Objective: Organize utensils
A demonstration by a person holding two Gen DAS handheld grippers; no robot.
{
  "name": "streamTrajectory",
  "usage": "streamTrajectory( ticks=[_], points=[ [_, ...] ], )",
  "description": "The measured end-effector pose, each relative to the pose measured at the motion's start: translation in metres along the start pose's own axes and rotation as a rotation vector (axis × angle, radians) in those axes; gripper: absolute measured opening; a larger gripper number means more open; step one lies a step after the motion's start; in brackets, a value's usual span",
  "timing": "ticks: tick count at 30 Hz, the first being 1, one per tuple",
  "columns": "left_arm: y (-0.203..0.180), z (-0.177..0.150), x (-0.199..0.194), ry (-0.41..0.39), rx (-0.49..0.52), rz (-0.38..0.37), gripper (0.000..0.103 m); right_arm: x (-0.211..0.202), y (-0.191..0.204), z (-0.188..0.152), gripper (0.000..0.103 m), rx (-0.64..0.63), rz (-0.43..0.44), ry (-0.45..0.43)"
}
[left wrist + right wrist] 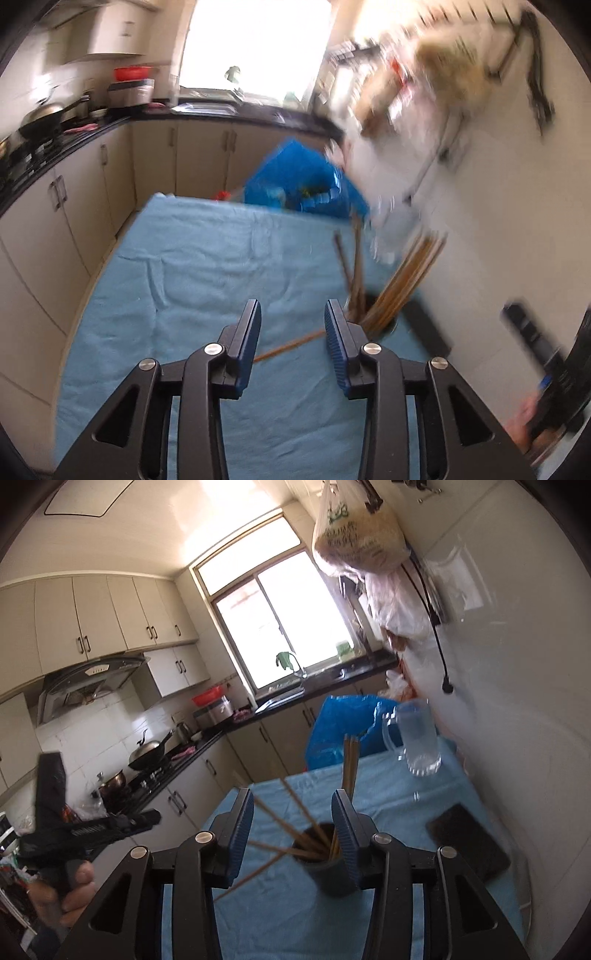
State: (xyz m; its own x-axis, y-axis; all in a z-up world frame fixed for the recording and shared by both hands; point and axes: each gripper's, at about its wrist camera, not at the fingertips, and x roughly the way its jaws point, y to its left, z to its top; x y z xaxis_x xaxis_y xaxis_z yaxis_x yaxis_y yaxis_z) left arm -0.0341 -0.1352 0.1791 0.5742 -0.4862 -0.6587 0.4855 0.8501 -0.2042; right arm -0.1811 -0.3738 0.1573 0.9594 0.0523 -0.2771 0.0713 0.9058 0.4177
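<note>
- A narrow kitchen with cream cabinets, a bright window and a dark worktop; in front, a counter (388, 805) draped in light blue cloth.
- On the cloth stands a dark holder cup (325, 871), upright, with brown chopsticks (347, 764) fanning out of it; several lean left, some stand nearly straight.
- One stray chopstick (291, 345) lies flat on the cloth beside the cup, in the left wrist view passing between the fingers of the left claw (291, 325).
- The left claw is spread and holds nothing; the loose stick sits just beyond its tips.
- The right claw (293, 819) is also spread and empty, poised over the cup, whose rim lies between its fingers, nearer the right one.
- Nearby: a clear glass mug (417, 734) further back, a dark flat slab (469, 842) to the right, a blue plastic bag (340, 727) behind the counter.
- Step in hand, as I judge it: gathering the last loose chopstick into the cup.
- The next move likely calls for lowering the left claw around the stick, pinching it near the middle, then tilting it upright to drop into the cup without knocking the leaning ones.
</note>
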Motion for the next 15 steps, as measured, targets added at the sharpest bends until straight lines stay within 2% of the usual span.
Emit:
streamTrajectory(
  ticks=[2,4,6,10,15],
  points=[
    [-0.001,-0.010,0.015,0.027,0.092,-0.014,0.037,0.001,0.000,-0.007,0.048,-0.006,0.003,0.020],
    [-0.009,-0.023,0.036,0.045,0.221,0.040,0.039,0.001,-0.001,-0.014,0.048,-0.005,-0.003,0.033],
    [-0.017,-0.034,0.061,0.078,0.322,0.048,0.039,0.002,-0.004,-0.020,0.048,-0.003,-0.007,0.048],
    [-0.031,-0.040,0.093,0.121,0.417,0.034,0.041,0.004,-0.011,-0.028,0.048,0.012,-0.026,0.073],
    [-0.047,-0.035,0.137,0.182,0.491,0.069,0.041,0.011,-0.023,-0.035,0.048,0.037,-0.056,0.107]
  ],
)
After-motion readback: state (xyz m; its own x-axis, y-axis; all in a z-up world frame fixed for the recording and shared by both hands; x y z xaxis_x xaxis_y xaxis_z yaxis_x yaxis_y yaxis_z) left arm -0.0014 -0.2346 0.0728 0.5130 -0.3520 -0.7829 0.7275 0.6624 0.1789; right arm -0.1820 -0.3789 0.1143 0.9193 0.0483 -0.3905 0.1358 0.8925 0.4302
